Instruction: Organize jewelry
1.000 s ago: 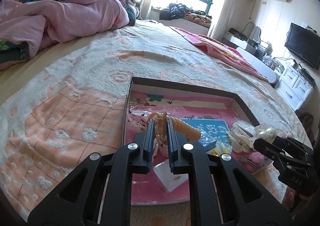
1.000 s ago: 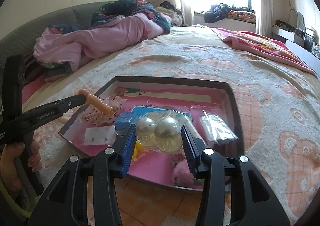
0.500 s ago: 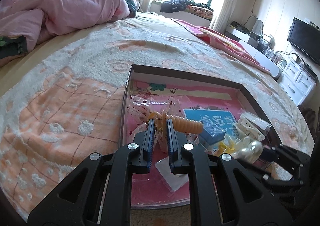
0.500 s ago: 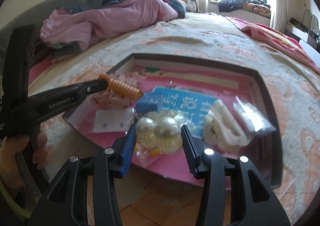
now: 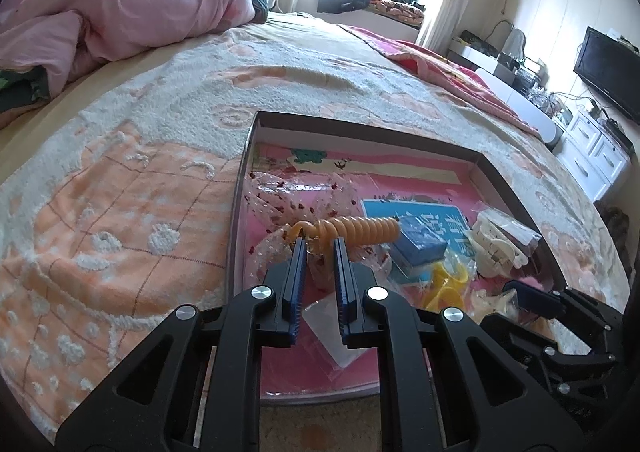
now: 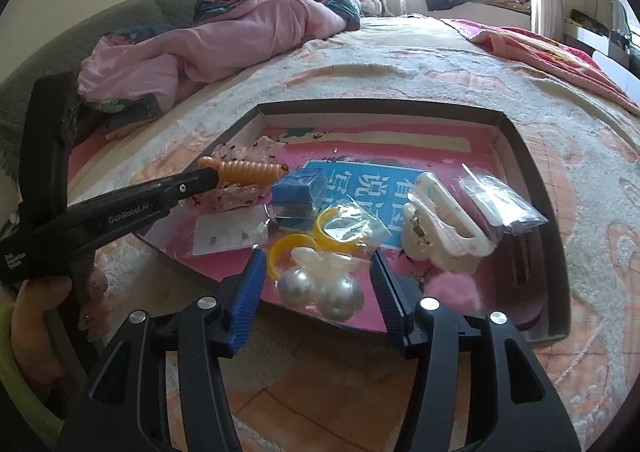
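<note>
Since a second ago both of my tools have dropped closer to the box (image 6: 524, 156) on the bed (image 5: 120, 188), and the pearl pair in its clear wrap (image 6: 320, 288) has come out of my right grip. My right hand-held gripper (image 6: 318, 292) is opening: the blue pads stand apart on either side of the pearls without pressing them, and the pair lies on the pink floor of the box at its near edge, just beside the yellow rings (image 6: 304, 240).

My left hand-held gripper (image 5: 320, 248) is nearly pressed together and pinches the hook end of the orange spiral clip (image 5: 356, 232), which hangs over the crumpled speckled wrap (image 5: 288, 196) on the left side of the box. Its jaws are just beginning to open, though the clip is still caught between them.

To do this step well, I would let the right jaws spread fully and back straight out, so a pad does not drag the wrap along. For the left, I judge it best to bring the clip down onto a bare patch of the box floor, away from the small blue box (image 5: 416, 248) and the white claw clip (image 6: 444, 224), before letting go; released while hanging, it could roll.
</note>
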